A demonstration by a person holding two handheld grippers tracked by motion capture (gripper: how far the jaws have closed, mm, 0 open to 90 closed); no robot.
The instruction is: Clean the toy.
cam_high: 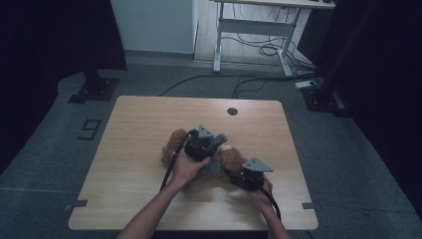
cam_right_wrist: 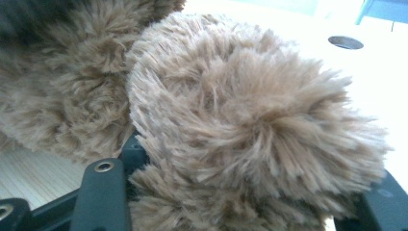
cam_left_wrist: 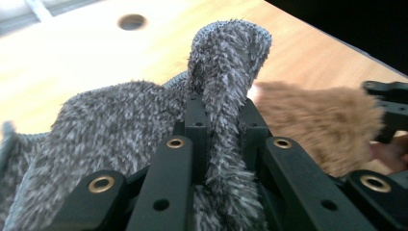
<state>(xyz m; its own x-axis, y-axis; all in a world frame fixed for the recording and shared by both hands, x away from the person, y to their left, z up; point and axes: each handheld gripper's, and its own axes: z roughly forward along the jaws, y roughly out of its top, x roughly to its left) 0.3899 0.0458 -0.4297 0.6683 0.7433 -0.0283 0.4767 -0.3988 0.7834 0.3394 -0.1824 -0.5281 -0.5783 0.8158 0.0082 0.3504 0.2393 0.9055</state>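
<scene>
Gripping grey fuzzy cloth (cam_left_wrist: 144,110), left tongs (cam_left_wrist: 223,113); right tongs (cam_right_wrist: 240,202) clamp shaggy brown plush (cam_right_wrist: 231,110).

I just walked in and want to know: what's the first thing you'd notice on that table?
A fluffy brown plush toy lies in the middle of the wooden table, partly wrapped in a fuzzy grey cloth. The left gripper pinches a fold of that grey cloth, and the right gripper holds a round brown furry part of the toy at the toy's right end.

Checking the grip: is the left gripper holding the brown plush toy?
No, the left gripper's fingers pinch a fold of fuzzy grey fabric.
</scene>
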